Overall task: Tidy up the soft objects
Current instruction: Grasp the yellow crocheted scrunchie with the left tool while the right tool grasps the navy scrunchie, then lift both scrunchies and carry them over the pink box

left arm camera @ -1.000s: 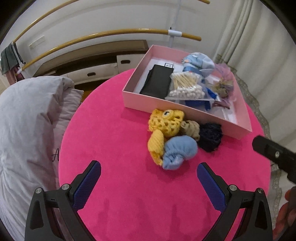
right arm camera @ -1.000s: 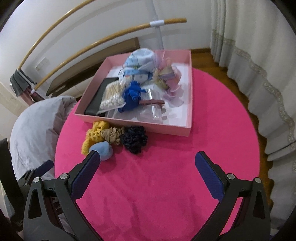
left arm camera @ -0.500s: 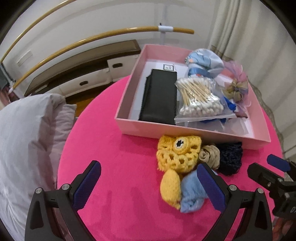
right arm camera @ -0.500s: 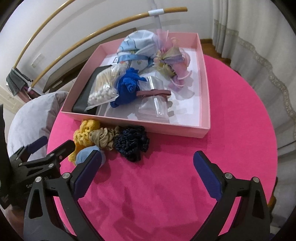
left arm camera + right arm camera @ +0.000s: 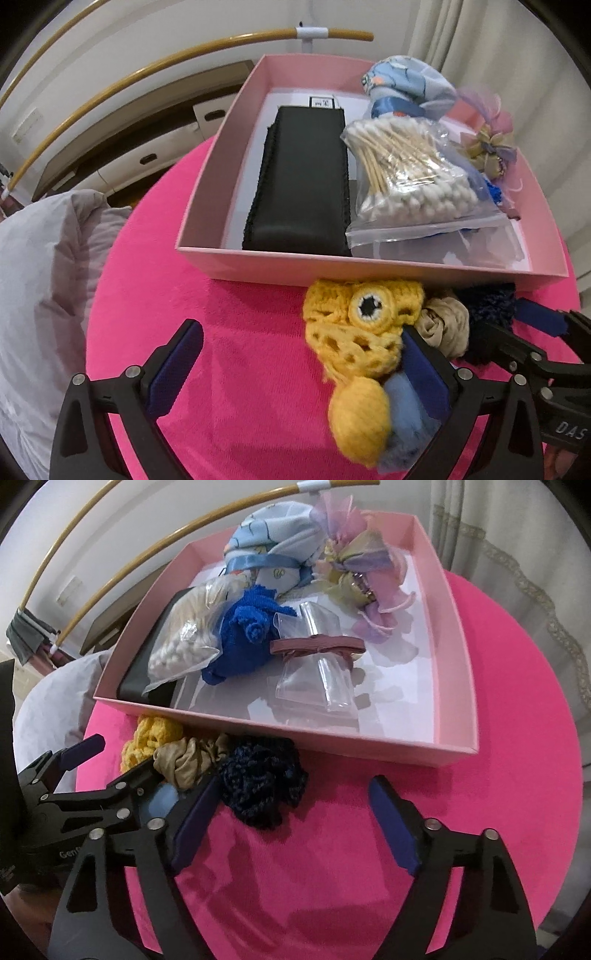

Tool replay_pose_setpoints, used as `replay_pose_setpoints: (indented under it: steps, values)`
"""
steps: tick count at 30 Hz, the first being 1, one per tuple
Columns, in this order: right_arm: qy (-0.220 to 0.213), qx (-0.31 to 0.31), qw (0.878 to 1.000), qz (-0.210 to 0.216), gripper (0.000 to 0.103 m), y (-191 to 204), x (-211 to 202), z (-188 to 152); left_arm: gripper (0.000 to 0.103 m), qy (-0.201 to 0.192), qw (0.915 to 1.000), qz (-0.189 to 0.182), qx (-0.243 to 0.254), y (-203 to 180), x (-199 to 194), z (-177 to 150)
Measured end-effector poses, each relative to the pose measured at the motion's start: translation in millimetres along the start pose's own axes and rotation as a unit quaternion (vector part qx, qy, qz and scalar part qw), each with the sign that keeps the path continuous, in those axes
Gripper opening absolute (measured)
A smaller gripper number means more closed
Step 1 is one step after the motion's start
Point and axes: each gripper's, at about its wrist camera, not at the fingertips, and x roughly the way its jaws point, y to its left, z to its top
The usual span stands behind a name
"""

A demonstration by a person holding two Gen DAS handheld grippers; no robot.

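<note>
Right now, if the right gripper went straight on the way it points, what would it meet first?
Probably the dark navy scrunchie, lying just ahead of the closing, empty jaws of the right gripper, toward their left side; depth is uncertain.

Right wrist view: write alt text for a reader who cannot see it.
The right claw, its jaws closing with nothing between them, points down at a dark navy scrunchie on a pink round table. The left claw reaches in beside beige and yellow soft items, before a filled pink box.

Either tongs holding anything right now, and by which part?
Nothing held. Left tongs stand open by the yellow crochet piece. Right tongs are closing beside the dark scrunchie, not pinching it.
</note>
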Motion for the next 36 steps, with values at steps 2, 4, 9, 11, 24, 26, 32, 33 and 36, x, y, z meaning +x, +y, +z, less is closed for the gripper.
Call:
replay_pose_setpoints:
  steps: [2, 4, 9, 11, 24, 26, 32, 33, 36]
  values:
    - [-0.005, -0.004, 1.0, -0.005, 0.073, 1.4, 2.4, 1.2, 0.1, 0.004, 0.9998, -0.015, -0.01, 3.6, 6.4, 1.7]
    - [-0.005, -0.007, 1.0, -0.007, 0.069, 1.9, 1.9, 2.6, 0.094, 0.009, 0.9989, -0.039, -0.022, 7.6, 10.4, 2.2]
    - [-0.005, -0.009, 1.0, -0.003, 0.028, -0.6, -2.8, -1.5, 0.055, 0.004, 0.9975, -0.069, -0.016, 2.5, 4.1, -0.4]
    - [-0.004, -0.009, 1.0, -0.003, 0.021, 0.3, -5.2, -4.1, 0.034, 0.008, 0.9964, -0.083, -0.016, -0.3, 1.7, 0.3]
    - [-0.021, 0.013, 1.0, 0.002, 0.016, -13.0, -45.8, -20.2, 0.019, -0.015, 0.9967, -0.076, -0.025, 4.2, -46.2, -16.5]
    - [-0.027, 0.014, 1.0, 0.004, 0.016, -12.9, -55.7, -22.5, 0.019, -0.02, 0.9968, -0.073, -0.025, 5.7, -60.5, -21.5]
    - [-0.046, 0.01, 0.999, 0.008, 0.016, -2.1, -89.7, -27.1, 0.019, -0.038, 0.9972, -0.064, -0.013, -1.6, -109.0, -34.8]
    - [-0.05, 0.011, 0.999, 0.009, 0.016, -0.7, -96.6, -26.7, 0.019, -0.042, 0.9971, -0.062, -0.011, -3.2, -120.1, -37.9]
    - [-0.069, 0.012, 0.998, 0.012, 0.016, 5.9, -123.4, -26.8, 0.019, -0.054, 0.9971, -0.053, -0.005, -6.5, -153.5, -46.4]
